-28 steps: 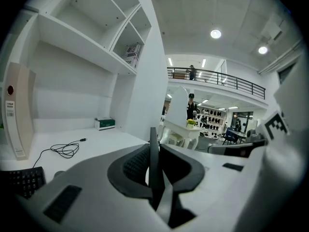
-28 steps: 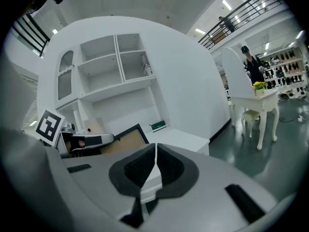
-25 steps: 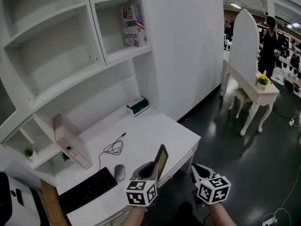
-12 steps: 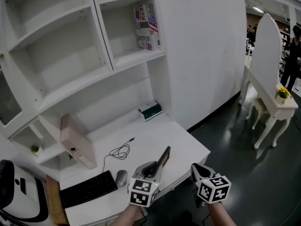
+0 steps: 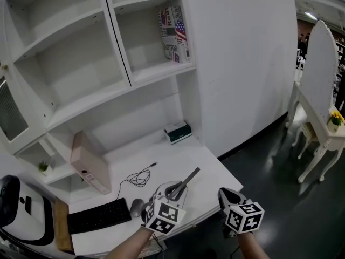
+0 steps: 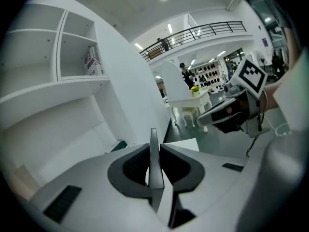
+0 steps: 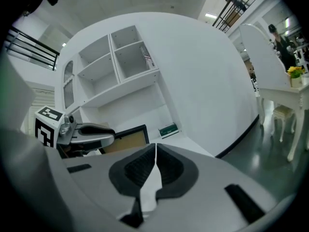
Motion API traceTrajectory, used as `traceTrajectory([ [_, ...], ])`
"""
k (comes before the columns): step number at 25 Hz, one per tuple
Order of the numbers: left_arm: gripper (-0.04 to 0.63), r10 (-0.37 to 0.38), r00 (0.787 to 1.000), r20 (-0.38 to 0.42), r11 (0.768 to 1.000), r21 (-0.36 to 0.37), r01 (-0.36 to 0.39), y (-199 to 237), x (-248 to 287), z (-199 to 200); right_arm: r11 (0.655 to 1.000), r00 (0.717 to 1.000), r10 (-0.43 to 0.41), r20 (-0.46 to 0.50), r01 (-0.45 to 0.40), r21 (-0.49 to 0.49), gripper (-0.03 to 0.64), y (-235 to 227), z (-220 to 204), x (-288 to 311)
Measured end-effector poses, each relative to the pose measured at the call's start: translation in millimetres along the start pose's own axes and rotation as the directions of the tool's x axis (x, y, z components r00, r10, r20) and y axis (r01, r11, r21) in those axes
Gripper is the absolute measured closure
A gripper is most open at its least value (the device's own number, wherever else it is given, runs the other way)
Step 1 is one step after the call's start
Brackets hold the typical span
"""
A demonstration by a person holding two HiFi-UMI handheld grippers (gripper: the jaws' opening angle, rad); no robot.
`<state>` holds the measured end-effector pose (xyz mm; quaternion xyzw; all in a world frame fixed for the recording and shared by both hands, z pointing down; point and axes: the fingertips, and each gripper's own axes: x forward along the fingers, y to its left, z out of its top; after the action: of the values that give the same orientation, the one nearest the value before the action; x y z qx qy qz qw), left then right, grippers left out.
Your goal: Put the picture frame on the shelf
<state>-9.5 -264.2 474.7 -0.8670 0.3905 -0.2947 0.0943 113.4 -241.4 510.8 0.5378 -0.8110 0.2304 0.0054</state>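
white table (image 5: pixel 180 154) with keyboard (image 5: pixel 98 216) under white shelves (image 5: pixel 89 100), dark glossy floor (image 5: pixel 283 209), left gripper (image 5: pixel 173 190) fingers pinching the picture frame (image 5: pixel 193 174), right gripper (image 5: pixel 223 195) fingers pressed together

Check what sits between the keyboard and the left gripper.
A mouse, on the desk, between the keyboard and the left gripper, which is shut on the picture frame. The head view shows it.
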Motion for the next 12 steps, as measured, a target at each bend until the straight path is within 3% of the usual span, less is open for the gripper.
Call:
traceTrajectory([
  [5,0.528,0.036,0.999,0.017,0.994,0.104,-0.038,15,13,30,0.999,0.999,0.032,0.019,-0.031,-0.033,0.615,-10,26,13],
  [12,0.528,0.091,0.994,0.053,0.967,0.233,-0.1,49,17,72,0.993,0.995,0.087,0.039,-0.084,-0.077,0.615,-12,60,31],
])
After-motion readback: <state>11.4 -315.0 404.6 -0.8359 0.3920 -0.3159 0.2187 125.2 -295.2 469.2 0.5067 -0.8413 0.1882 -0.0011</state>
